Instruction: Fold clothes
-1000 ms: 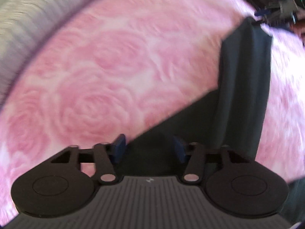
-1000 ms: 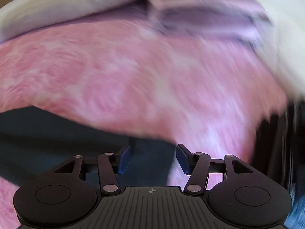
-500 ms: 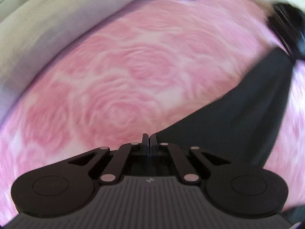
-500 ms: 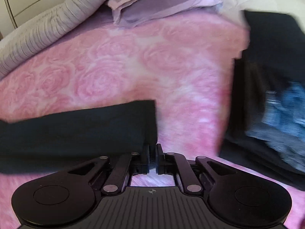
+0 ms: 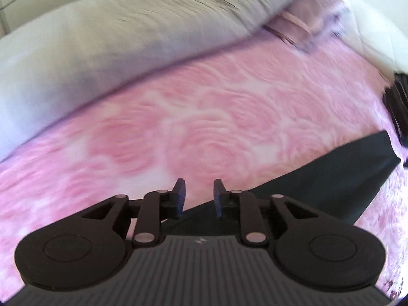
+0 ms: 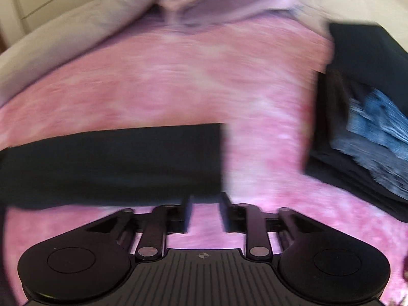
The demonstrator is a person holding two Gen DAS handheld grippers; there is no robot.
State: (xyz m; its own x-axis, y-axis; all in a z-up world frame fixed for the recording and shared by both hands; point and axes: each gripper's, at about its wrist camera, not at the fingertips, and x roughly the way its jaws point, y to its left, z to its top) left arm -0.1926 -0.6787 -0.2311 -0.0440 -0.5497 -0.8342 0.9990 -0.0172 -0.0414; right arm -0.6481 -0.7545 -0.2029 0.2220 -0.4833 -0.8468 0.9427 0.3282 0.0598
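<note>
Both grippers let go in the last half second: left gripper [image 5: 196, 195] and right gripper [image 6: 205, 213], clamped on the dark garment [image 6: 112, 164] a moment ago, now have fingers apart and empty. Garment lies as a long flat band on the pink rose bedspread [image 6: 193, 81], its near edge just ahead of both. Likely this fold is laid; pile of clothes [image 6: 367, 117] waits at right.
</note>
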